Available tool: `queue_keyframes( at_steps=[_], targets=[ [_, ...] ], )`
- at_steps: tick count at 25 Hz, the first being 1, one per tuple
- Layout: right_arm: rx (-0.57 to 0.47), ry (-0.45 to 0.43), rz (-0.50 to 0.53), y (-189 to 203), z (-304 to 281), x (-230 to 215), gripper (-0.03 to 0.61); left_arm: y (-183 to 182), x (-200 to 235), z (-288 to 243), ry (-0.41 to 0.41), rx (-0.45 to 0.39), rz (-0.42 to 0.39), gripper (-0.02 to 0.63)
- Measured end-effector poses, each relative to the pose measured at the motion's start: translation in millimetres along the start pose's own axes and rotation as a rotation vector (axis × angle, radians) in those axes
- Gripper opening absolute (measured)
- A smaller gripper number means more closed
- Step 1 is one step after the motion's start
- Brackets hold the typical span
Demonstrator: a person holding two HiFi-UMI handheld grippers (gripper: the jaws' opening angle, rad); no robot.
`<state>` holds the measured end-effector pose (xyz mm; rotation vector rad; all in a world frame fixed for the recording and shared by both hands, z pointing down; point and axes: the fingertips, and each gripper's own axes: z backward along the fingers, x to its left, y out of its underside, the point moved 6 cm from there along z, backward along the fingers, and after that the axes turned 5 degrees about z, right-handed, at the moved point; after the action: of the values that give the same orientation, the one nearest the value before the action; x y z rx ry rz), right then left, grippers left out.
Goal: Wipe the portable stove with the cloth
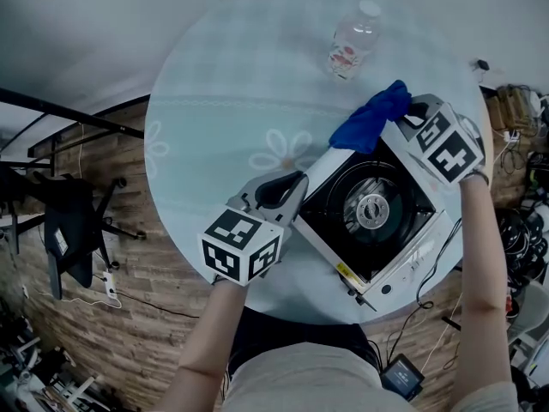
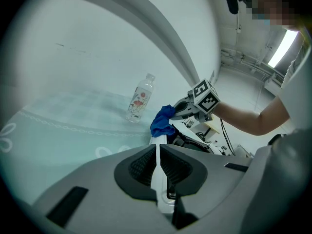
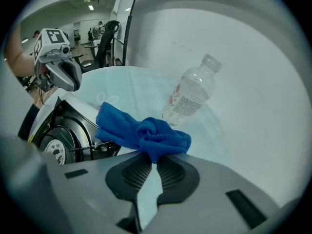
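My left gripper (image 2: 158, 150) is pinched tight on the left edge of the portable stove (image 1: 395, 256) and holds it steady. My right gripper (image 3: 156, 162) squeezes the blue cloth (image 3: 141, 130) at the stove's far corner. I think the wiping step is on. Next, I should rub the cloth across the stove's top.

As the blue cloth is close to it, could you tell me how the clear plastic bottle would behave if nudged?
The plastic bottle stands upright, tall and narrow, so it would probably tip easily. Its round body would likely roll afterwards. It looks clear throughout, so perhaps light.
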<state>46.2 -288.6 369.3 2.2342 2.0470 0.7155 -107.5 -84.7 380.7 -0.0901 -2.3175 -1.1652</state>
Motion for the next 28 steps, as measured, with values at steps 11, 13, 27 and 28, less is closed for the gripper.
queue_keyframes(
  at_steps=[11,13,27,28],
  targets=[
    [-0.237,0.211,-0.162,-2.8,49.5,4.0,0.044,-8.8,-8.9,16.1,0.011,0.003,-0.084,0.038],
    [-0.269,0.248,-0.178,-5.5,62.8,8.9,0.044,-10.1,-13.1,20.9,0.025,0.004,-0.104,0.038],
    [-0.524,0.529,-0.261,-33.5,169.3,54.9,0.044,-33.6,-51.4,64.5,0.155,-0.100,-0.261,0.039],
    [-0.533,0.534,-0.265,-35.0,177.2,59.9,0.044,-36.7,-55.4,68.6,0.164,-0.114,-0.274,0.039]
  ],
)
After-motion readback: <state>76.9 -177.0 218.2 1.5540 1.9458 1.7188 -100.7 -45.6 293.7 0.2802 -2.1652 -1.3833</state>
